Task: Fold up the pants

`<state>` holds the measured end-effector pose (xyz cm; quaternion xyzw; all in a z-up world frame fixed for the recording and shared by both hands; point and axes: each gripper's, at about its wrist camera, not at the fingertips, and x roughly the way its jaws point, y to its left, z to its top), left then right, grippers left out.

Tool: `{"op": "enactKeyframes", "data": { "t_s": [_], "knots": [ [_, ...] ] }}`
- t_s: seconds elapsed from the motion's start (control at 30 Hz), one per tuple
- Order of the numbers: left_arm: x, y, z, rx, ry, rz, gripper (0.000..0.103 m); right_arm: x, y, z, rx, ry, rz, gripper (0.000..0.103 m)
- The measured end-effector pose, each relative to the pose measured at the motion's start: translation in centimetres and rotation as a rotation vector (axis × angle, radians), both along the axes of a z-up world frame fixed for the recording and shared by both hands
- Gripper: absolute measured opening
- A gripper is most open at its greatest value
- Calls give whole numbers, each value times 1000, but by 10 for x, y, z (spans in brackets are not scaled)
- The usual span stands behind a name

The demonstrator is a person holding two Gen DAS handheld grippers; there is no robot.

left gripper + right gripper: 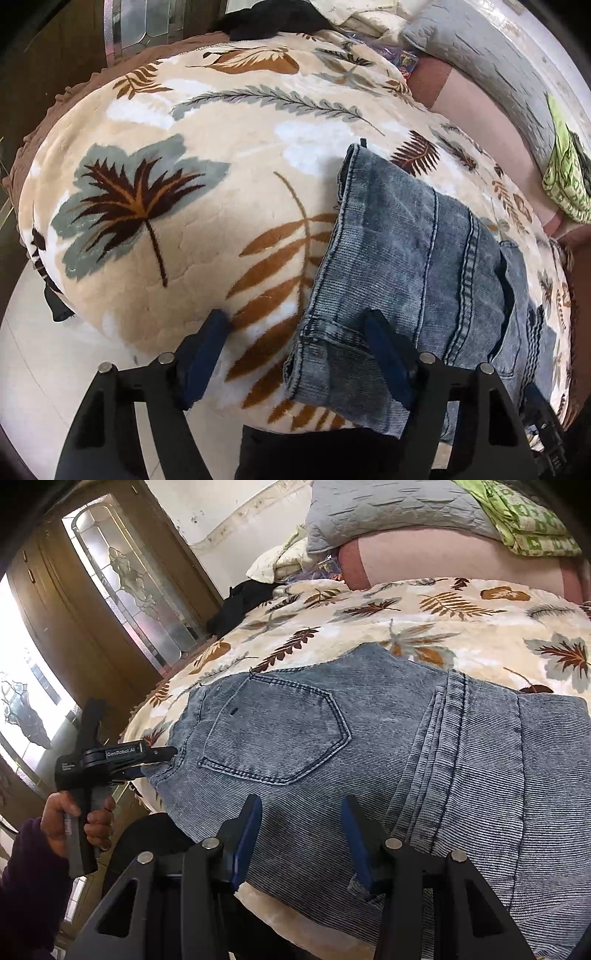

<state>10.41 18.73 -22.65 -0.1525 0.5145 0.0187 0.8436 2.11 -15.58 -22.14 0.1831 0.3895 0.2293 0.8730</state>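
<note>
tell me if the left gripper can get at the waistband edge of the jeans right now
Probably yes. The left gripper is open right at the near edge of the jeans, one finger already over the denim, the other on the blanket. Nothing lies between.

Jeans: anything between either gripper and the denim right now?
Nothing visible. The left gripper is open at the edge of the jeans, one finger on the denim. The right gripper is open directly over them. Only the leaf-print blanket lies beneath.
</note>
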Motion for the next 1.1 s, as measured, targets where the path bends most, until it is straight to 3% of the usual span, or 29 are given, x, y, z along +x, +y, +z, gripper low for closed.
{"op": "enactKeyframes", "data": {
  "t_s": [0.1,0.33,0.37,0.4,0.43,0.47,0.5,0.67,0.87,1.07,1.1],
  "knots": [
    [5,0,-1,-48,6,-8,94,-1,0,0,-5,-1,-3,49],
    [7,-5,-2,-39,-13,-9,96,0,0,-1,-12,6,-8,49],
    [6,-5,-1,-41,-19,-12,88,0,1,-1,-14,8,-6,49],
    [5,-7,0,-31,-27,-18,72,0,1,-1,-15,8,-5,49],
    [5,-9,3,-13,-38,-33,64,0,2,-1,-18,7,-5,48],
    [5,-12,6,-25,-53,-63,42,0,2,0,-20,4,-4,49],
    [6,-14,8,-41,-57,-79,34,0,2,-1,-21,3,-3,49],
    [4,-20,15,-3,-77,-96,19,1,3,-2,-31,7,-6,49],
    [1,-13,20,-53,-86,-104,19,10,6,0,-25,12,-11,49],
    [-14,25,12,-163,-38,-32,42,13,7,-8,-35,30,-13,49],
    [-21,33,8,-210,-19,-16,45,12,9,-8,-38,24,-7,49]
  ]
}}
